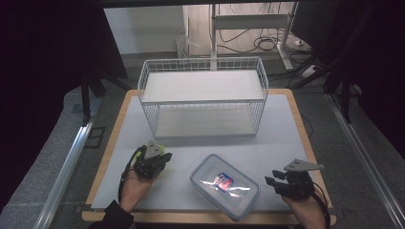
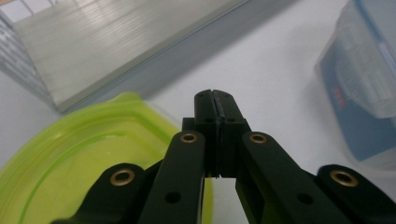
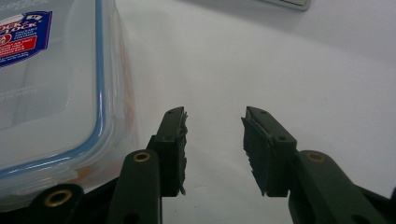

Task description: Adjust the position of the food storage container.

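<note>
Now the left gripper is over the near left part of the white table, and its two black jaws are pressed together with no gap between the pads. In the left gripper view the left gripper has nothing between its pads; directly under and to the left of them lies a green lid, translucent, with a raised rim. Whether the jaws touch this lid, I cannot tell. In the high view only a small green edge of it appears beside the gripper body.

The clear container with a blue seal and a red and blue label lies flat on the table between the two grippers, turned diagonally, near the front edge. It is near the left gripper but apart from it; in the left gripper view the container appears at the right side.

The right gripper is just beside the right end of the container. In the right gripper view the right gripper has its jaws spread, with only bare table between them, and the container is just to the left of the left jaw, not between the pads.

Behind all this a white wire basket stands at the far part of the table, well apart from both grippers.
</note>
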